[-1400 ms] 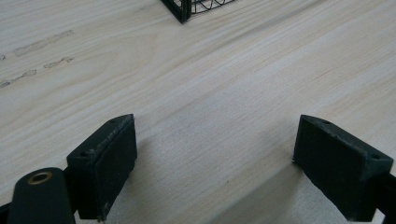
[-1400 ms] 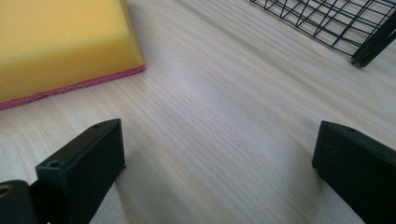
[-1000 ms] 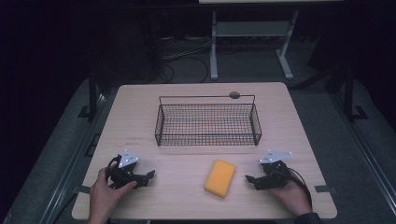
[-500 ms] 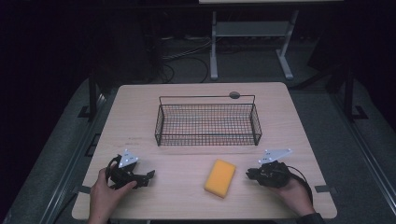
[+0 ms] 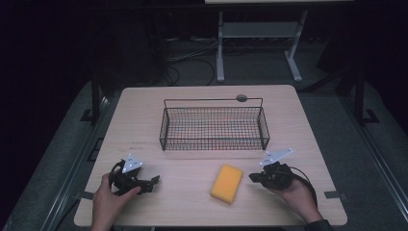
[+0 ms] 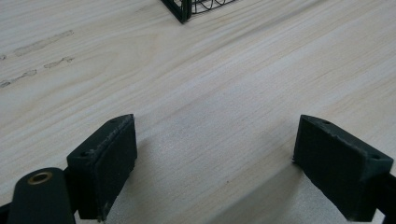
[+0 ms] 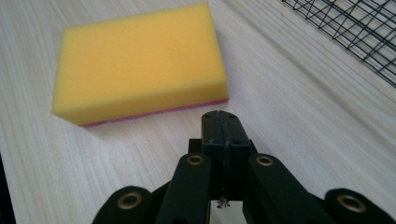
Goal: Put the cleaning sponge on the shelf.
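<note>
Since a second ago the right gripper (image 5: pixel 253 177) has drawn its jaws together with nothing between them, and the hand carrying it has shifted slightly; the left gripper (image 5: pixel 153 181), the sponge and the basket lie where they did.

Nearest the person, both hands rest at the front edge of the wooden table (image 5: pixel 192 211). The left gripper points toward the table's middle, its jaws spread wide over bare wood, as the left gripper view shows, and it holds nothing. The right gripper points toward the sponge; in the right gripper view its two black pads (image 7: pixel 220 135) are pressed flat against each other, gripping nothing.

Between the two grippers, closer to the right one, lies the yellow sponge (image 5: pixel 226 183), flat on the table. The right gripper view shows a thin pink layer along its underside. The closed jaw tips stop just short of the sponge's near long edge, not touching it. The left gripper is well apart from the sponge.

Farther back, past the sponge, stands the black wire basket (image 5: pixel 214 126), upright in the middle of the table. Behind it, by the far edge, sits a small round grey disc (image 5: pixel 241 98) set in the tabletop.

No brand, label or writing can be read on any of these things.
</note>
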